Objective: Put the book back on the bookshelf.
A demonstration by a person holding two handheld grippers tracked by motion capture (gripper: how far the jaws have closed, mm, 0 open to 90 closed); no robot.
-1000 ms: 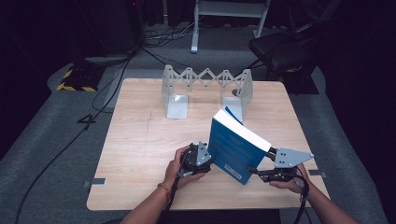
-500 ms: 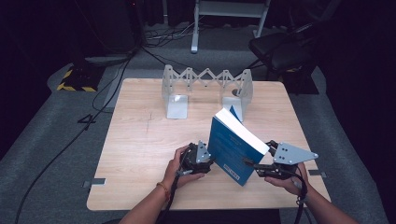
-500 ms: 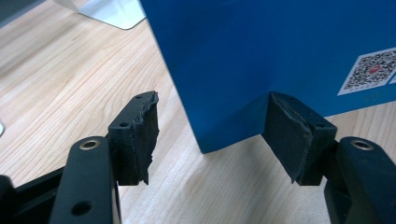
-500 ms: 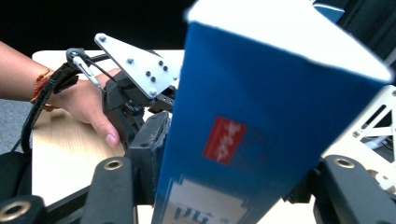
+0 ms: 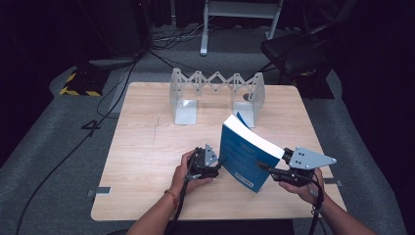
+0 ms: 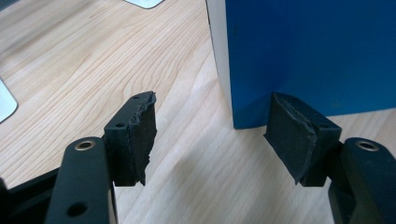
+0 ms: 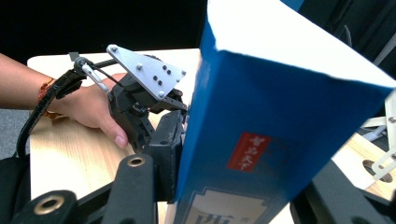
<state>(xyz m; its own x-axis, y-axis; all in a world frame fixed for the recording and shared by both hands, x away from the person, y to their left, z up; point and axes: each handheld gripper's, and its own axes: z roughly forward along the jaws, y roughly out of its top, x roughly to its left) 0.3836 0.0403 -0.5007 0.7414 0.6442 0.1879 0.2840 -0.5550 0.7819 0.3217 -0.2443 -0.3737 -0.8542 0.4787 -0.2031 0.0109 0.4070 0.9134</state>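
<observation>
A person stands at a pale wooden worktop (image 5: 147,161), a claw in each hand. A thick blue book (image 5: 247,156) stands tilted on its lower edge near the front of the worktop, a little toward four o'clock from the centre, its white page block turned up and back.

The right claw (image 5: 266,169) comes in from about four o'clock and grips the book across its spine. In the right gripper view the book (image 7: 280,121) sits between the two black jaws, which have just been closing on it and now press its covers from both sides. The spine there shows a red label (image 7: 249,151) with white characters too small to read, and below it a pale panel (image 7: 219,212) with larger blue characters cut off by the picture edge. From above, a white label with dark print (image 5: 243,180) sits low on the blue cover; its wording cannot be read.

The left claw (image 5: 218,166) lies low on the worktop at about nine o'clock from the book. In the left gripper view its jaws have just been opening and stand well apart: one pad (image 6: 142,135) is clear over bare wood, the other pad (image 6: 299,135) sits right at the book's lower corner (image 6: 252,119), with nothing clasped between them.

At the back, toward twelve o'clock, stands a grey metal folding book rack (image 5: 215,93).
</observation>
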